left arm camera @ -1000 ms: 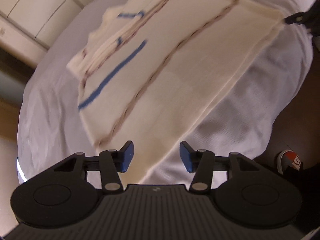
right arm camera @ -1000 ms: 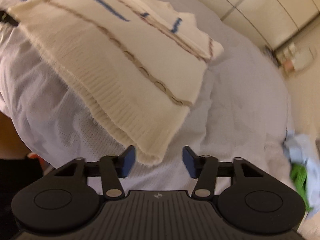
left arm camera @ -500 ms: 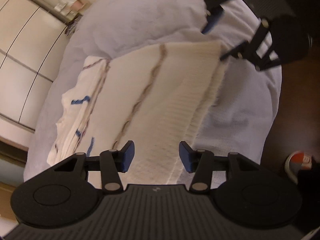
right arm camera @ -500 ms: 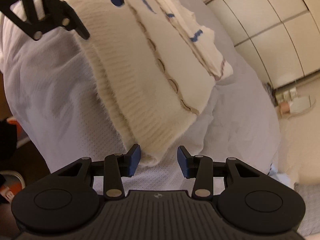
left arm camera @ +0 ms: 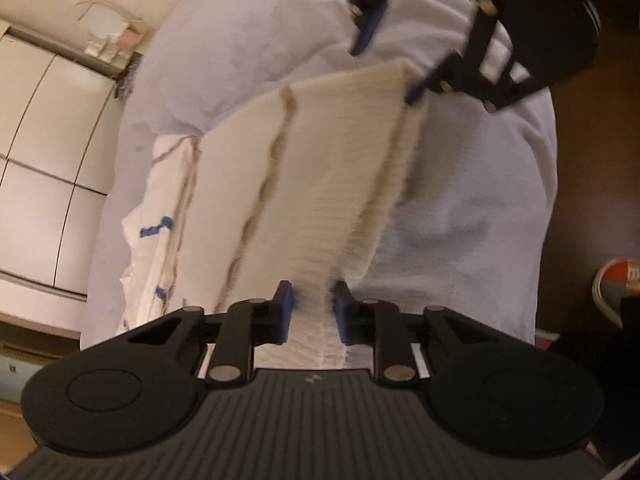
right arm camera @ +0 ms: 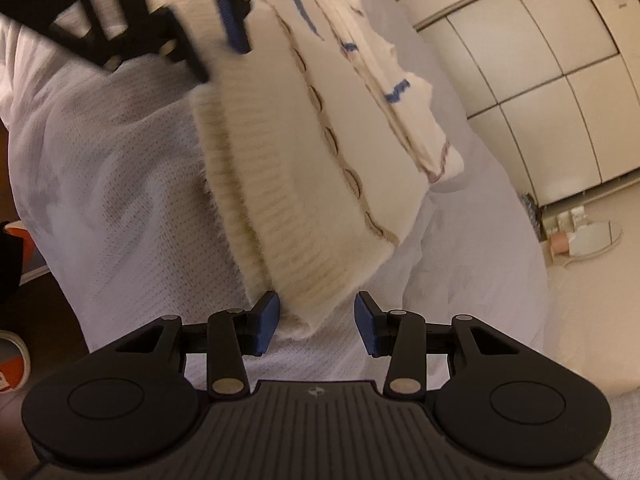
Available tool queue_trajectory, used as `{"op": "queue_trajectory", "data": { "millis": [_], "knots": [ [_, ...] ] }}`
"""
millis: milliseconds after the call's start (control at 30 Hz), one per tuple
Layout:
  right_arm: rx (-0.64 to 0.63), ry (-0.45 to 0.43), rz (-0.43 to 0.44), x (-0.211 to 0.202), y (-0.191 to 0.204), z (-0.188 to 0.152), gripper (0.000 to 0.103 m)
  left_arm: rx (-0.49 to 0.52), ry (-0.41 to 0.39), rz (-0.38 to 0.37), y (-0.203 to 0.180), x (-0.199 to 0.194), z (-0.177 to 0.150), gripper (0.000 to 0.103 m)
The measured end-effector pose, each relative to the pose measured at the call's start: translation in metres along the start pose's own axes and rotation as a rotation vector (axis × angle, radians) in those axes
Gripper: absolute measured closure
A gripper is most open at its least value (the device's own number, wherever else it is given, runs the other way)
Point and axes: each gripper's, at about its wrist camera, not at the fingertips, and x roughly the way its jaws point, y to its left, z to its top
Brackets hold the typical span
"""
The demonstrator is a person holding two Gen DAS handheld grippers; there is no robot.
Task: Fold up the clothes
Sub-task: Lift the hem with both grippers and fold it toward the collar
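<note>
- The sweater (left arm camera: 320, 184) lies on the bed (left arm camera: 472, 208), its ribbed hem along the near edge, its body running away toward the far side.
- My left tool (left arm camera: 310, 312) has just been closing; its blue pads now pinch one hem corner, with knit bunched between them.
- My right tool (right arm camera: 316, 318) has its jaws partly apart with the other hem corner sitting between them; the pads do not yet press on it, though they have just been easing inward.
- I judge the sweater soft, limp and fairly light: it will sag between my two holds and fold wherever I let it.
- The hem is thick and fuzzy, a doubled ribbed band, so it gives the pads plenty to bite. That corner band is where I would hold, not the thinner body.
- The knit is cream with brown looped stripes and a blue stripe (right arm camera: 296, 4); fibres are fluffy and could snag or stretch if pulled hard.
- A folded sleeve (right arm camera: 396, 92) lies bunched along the sweater's far edge and may slip loose when lifted.
- The bed cover is pale, finely dimpled cloth, soft and wrinkled beneath.
</note>
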Motion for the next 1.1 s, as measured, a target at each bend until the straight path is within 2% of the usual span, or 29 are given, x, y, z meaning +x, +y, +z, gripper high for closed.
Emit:
{"op": "queue_trajectory", "data": {
  "millis": [167,300,400,467,533,700,767,800,833,967,1100],
  "knots": [
    [0.001,-0.012,-0.001,0.001,0.000,-0.003,0.072,0.014,-0.037,-0.012,0.002,-0.013,-0.001,0.084],
    [-0.034,-0.020,-0.015,0.004,0.004,-0.003,0.072,0.018,-0.007,-0.009,-0.003,-0.005,-0.001,0.084],
    [-0.086,-0.040,-0.024,0.003,0.009,-0.003,0.068,0.058,0.008,-0.006,-0.008,0.001,-0.003,0.084],
    [-0.085,-0.031,-0.023,0.002,0.010,-0.006,0.068,0.044,-0.012,-0.033,-0.006,-0.004,-0.002,0.083],
    [-0.072,-0.030,-0.022,0.001,0.009,-0.009,0.067,0.018,-0.031,-0.054,-0.005,-0.008,0.000,0.075],
    [-0.058,-0.039,-0.020,0.002,0.009,-0.006,0.065,0.044,-0.004,-0.044,-0.014,0.004,0.007,0.075],
    [-0.053,-0.046,-0.021,0.001,0.009,-0.007,0.065,0.044,-0.002,-0.024,-0.015,0.006,0.008,0.082],
    [-0.054,-0.050,-0.023,0.000,0.009,-0.007,0.065,0.035,-0.007,-0.016,-0.013,0.005,0.008,0.095],
    [-0.054,-0.053,-0.024,0.000,0.010,-0.007,0.065,0.012,-0.016,-0.010,-0.009,0.002,0.008,0.100],
    [-0.059,-0.076,-0.029,-0.002,0.011,-0.008,0.065,-0.074,-0.057,0.021,0.012,-0.011,0.009,0.101],
    [-0.064,-0.093,-0.046,0.001,0.012,-0.006,0.066,-0.102,-0.069,0.020,0.022,-0.016,0.011,0.101]
  ]
}}
